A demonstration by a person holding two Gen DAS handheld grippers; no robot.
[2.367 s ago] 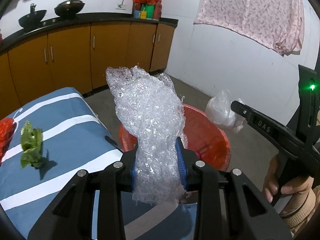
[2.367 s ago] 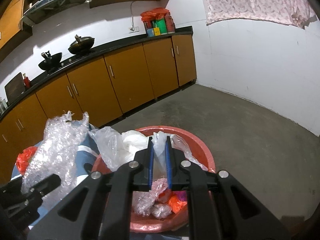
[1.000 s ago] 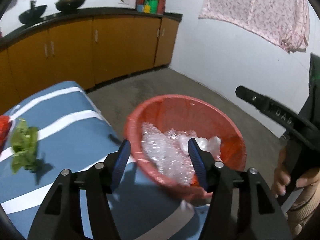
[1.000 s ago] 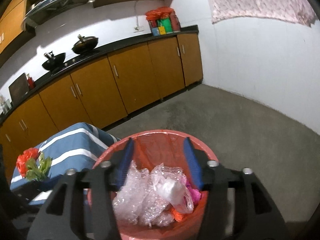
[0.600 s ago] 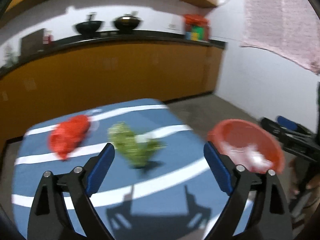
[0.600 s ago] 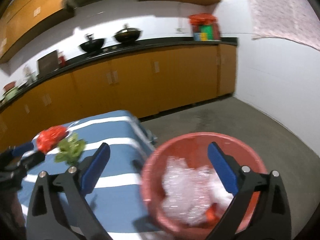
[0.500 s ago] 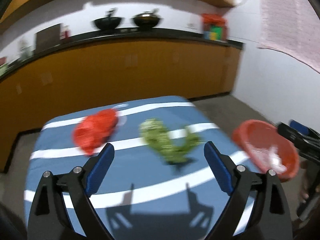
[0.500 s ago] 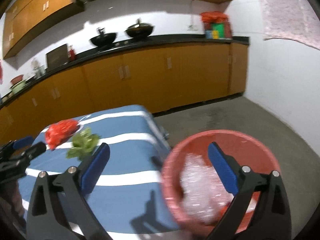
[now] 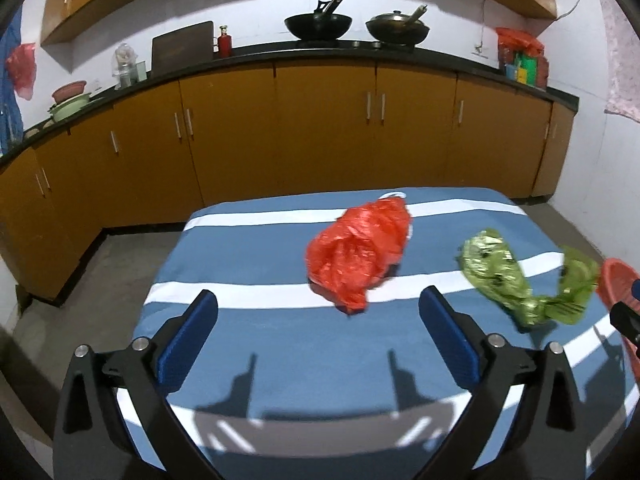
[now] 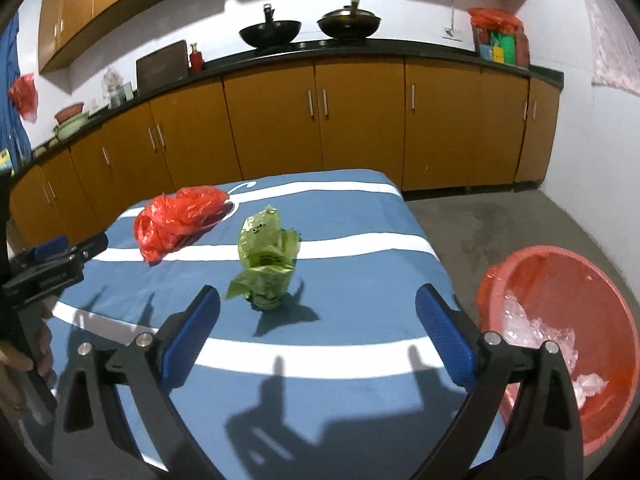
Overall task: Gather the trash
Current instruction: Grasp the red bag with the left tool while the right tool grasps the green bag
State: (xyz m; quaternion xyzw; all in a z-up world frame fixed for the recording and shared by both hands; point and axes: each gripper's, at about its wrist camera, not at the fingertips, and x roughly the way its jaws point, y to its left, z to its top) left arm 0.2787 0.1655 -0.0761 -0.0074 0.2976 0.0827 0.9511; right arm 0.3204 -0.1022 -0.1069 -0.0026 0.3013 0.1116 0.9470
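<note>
A crumpled red plastic bag (image 9: 360,250) (image 10: 176,222) and a crumpled green plastic bag (image 9: 516,280) (image 10: 266,258) lie on the blue, white-striped table (image 9: 304,356) (image 10: 352,216). My left gripper (image 9: 318,320) hangs over the table short of the red bag, its jaws still opening, nothing between them. In the right wrist view it appears at the left edge as the left gripper (image 10: 56,266). My right gripper (image 10: 318,312) stands open and empty just short of the green bag. The red basin (image 10: 568,336) with clear plastic and bubble wrap inside sits on the floor right of the table.
Orange cabinets (image 9: 320,132) with a black counter run along the far wall, with two woks (image 9: 318,24) on top. Grey floor (image 10: 500,220) lies between table and cabinets. A person's hand (image 10: 24,364) holds the left gripper. The basin's rim (image 9: 616,276) shows at the right edge.
Both grippers let their plastic fall into the basin, opened wide and swung left, from above the basin to over the table facing the red and green bags.
</note>
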